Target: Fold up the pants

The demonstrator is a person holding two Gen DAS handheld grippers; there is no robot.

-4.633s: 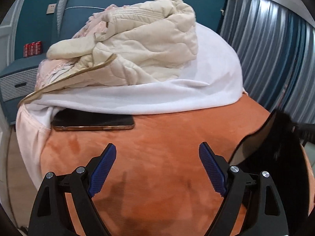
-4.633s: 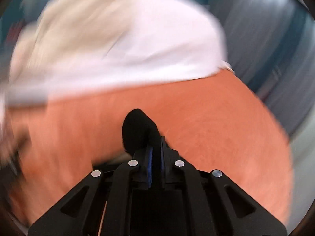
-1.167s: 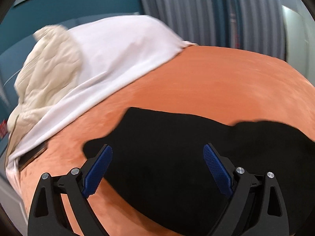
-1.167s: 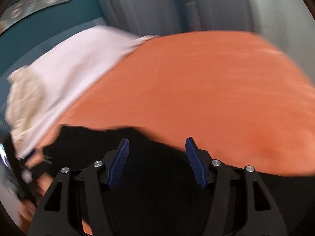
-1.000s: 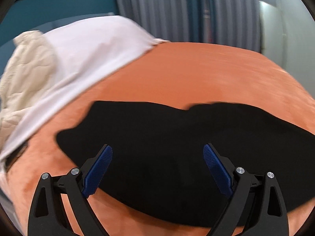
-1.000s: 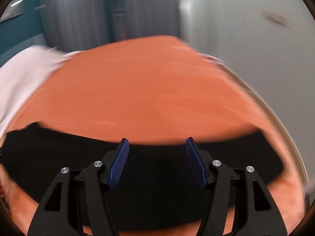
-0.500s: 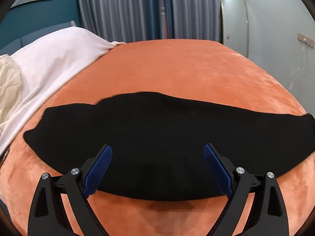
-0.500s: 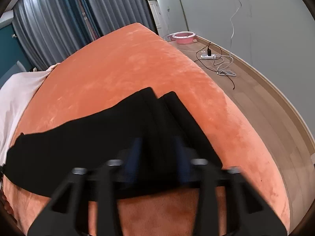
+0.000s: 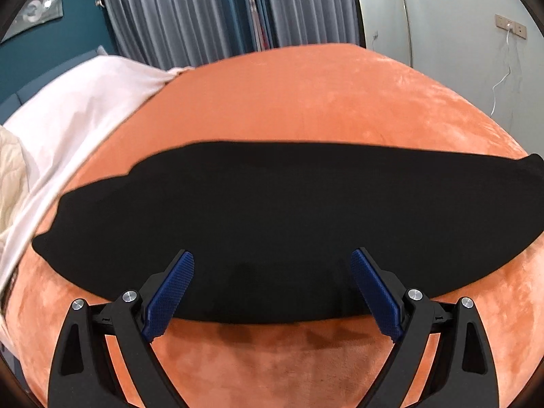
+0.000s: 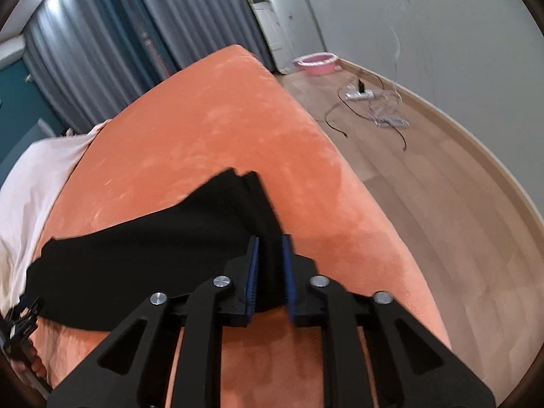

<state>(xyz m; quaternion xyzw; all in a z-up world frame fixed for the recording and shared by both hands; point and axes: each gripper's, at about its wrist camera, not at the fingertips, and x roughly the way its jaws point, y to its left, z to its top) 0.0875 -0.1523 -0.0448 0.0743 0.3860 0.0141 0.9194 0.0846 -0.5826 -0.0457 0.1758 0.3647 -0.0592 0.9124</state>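
Pinching the near edge at the leg end of the black pants (image 10: 142, 258), my right gripper (image 10: 270, 265) has its pads nearly together on the cloth. My left gripper (image 9: 272, 289) hangs wide open and empty over the garment's near edge. The pants lie as one long band across the orange bedcover (image 9: 306, 102); I judge the crosswise folds are not yet made.

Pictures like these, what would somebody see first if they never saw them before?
First, the long black pants stretched flat across the big orange bed cover. Next, the right gripper pinching one end of the pants, while the left gripper sits wide open at their near edge.
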